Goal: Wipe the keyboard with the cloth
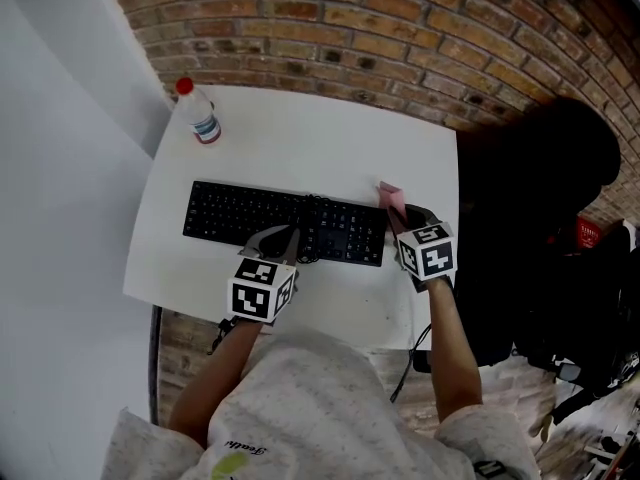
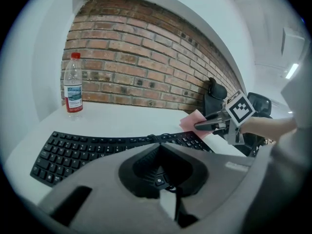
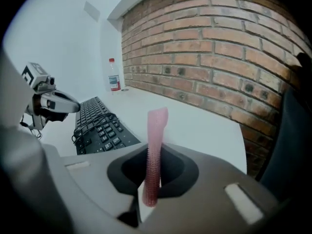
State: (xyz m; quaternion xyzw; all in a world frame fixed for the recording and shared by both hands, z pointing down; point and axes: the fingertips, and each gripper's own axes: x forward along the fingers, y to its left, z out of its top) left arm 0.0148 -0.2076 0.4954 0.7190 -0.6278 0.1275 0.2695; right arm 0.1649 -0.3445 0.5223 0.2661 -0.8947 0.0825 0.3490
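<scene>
The keyboard (image 1: 285,223) lies across the middle of the white table (image 1: 300,138), with its cable (image 1: 312,246) bunched on the keys near the front edge. At its 3 o'clock end the pink cloth (image 1: 391,197) stands up out of the right gripper (image 1: 397,212). That gripper's jaws are clamped on the cloth's lower part, and the free end is clear of the keys, so no wiping is under way. The left gripper (image 1: 283,240) is over the keyboard's 6 o'clock edge, jaws together with nothing between them. A plastic bottle (image 1: 198,111) stands at the table's 10 o'clock corner, well apart.

To wipe well, I judge the right gripper should tip over so the cloth's flat face — not its thin edge — meets the keys. It can then draw along the rows toward 9 o'clock with light pressure. The left gripper could pin the front edge so the board doesn't slide — and the cable wants skirting.
</scene>
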